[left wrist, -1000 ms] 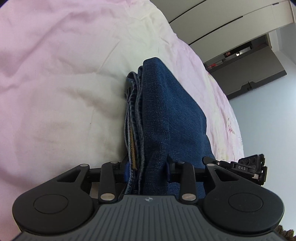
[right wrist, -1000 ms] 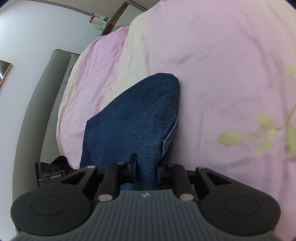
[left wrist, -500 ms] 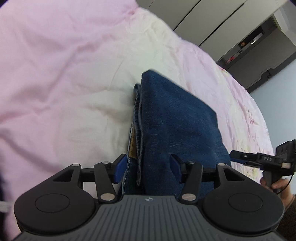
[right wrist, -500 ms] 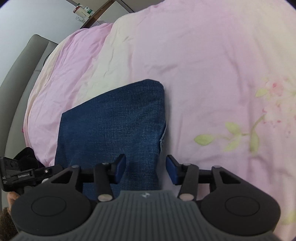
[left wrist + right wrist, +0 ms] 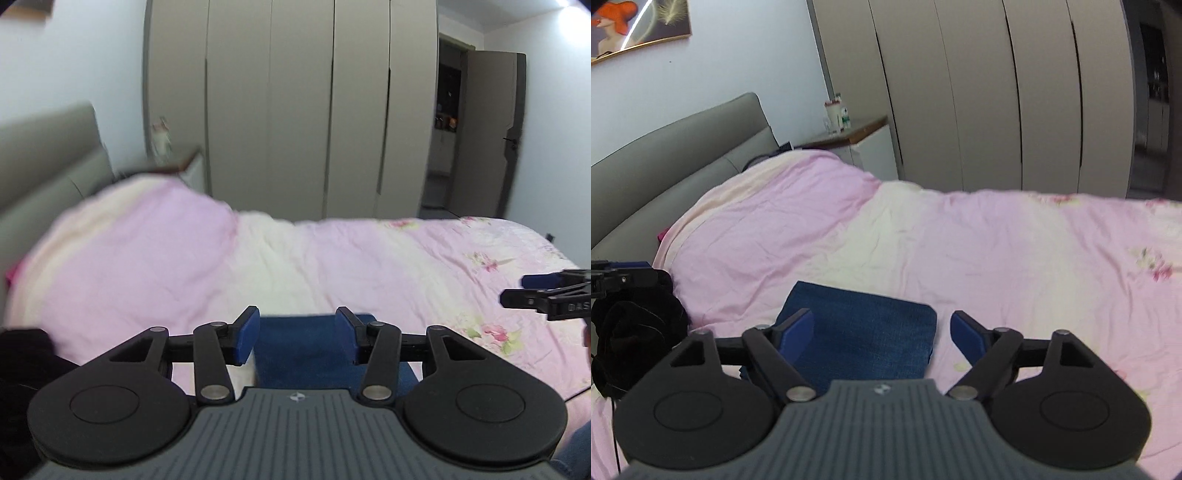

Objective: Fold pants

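one pair of jeans (image 5: 864, 332), folded into a compact blue rectangle, flat on the pink duvet (image 5: 997, 258) near its front edge. seen past the right gripper (image 5: 882, 328), jaws wide apart, blue pads either side of the denim and above it, touching nothing. same jeans (image 5: 299, 343) low in the left view, framed between the pads of the left gripper (image 5: 297, 334), also spread open and gripping nothing; contact with the cloth impossible to judge from this angle. each tool visible from the other: right gripper (image 5: 550, 295) at the right edge of the left view, over the flowered part of the duvet; left gripper (image 5: 617, 275) at the left edge of the right view. just below that, a dark bundle (image 5: 631, 332) of black fabric at the duvet's edge. farther out, grey headboard (image 5: 683, 147) along the left, nightstand (image 5: 860, 140) with small items on top beside it, tall beige wardrobe (image 5: 997, 92) behind the bed, framed picture (image 5: 635, 26) high on the wall. open door (image 5: 495, 133) at far right of the left view, somewhat blurred.
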Demonstrator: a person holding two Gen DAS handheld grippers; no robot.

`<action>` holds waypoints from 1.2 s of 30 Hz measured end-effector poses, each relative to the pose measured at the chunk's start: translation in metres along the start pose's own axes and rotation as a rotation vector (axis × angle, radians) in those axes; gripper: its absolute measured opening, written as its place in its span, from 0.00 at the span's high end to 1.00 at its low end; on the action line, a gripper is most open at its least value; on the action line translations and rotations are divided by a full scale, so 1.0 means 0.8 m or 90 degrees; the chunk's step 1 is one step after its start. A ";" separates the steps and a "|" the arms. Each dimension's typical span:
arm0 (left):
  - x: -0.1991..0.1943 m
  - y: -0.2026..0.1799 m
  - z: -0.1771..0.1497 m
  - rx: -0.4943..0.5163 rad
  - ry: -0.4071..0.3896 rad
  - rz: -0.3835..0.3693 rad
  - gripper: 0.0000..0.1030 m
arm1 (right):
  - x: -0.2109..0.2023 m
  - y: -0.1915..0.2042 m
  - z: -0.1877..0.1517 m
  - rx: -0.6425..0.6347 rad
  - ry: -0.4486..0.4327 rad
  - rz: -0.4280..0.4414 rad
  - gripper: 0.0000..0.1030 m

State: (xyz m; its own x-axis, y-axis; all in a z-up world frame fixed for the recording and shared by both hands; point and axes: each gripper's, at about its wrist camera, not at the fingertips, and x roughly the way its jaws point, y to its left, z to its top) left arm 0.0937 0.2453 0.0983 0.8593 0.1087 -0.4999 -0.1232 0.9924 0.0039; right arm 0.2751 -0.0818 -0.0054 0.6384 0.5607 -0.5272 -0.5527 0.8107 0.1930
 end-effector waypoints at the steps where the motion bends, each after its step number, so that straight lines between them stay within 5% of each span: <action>1: -0.017 -0.014 -0.001 0.011 -0.017 0.017 0.45 | -0.022 0.008 -0.003 -0.013 -0.022 -0.013 0.17; 5: -0.066 -0.057 -0.019 0.058 -0.069 0.081 0.37 | -0.093 0.036 -0.030 -0.060 -0.087 -0.035 0.05; 11: -0.091 -0.106 -0.058 0.081 -0.077 0.146 0.17 | -0.159 0.075 -0.095 -0.089 -0.153 -0.099 0.05; 23: -0.042 -0.156 -0.144 0.034 0.033 0.088 0.16 | -0.174 0.098 -0.186 -0.053 -0.134 -0.144 0.05; 36: -0.027 -0.149 -0.178 -0.006 0.094 0.094 0.16 | -0.131 0.089 -0.212 -0.021 -0.057 -0.139 0.05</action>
State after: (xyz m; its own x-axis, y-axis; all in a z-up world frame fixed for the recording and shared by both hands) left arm 0.0191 0.1167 -0.0150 0.7496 0.2419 -0.6161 -0.2471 0.9658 0.0786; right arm 0.0782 -0.1112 -0.0769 0.7887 0.3865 -0.4781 -0.4128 0.9092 0.0539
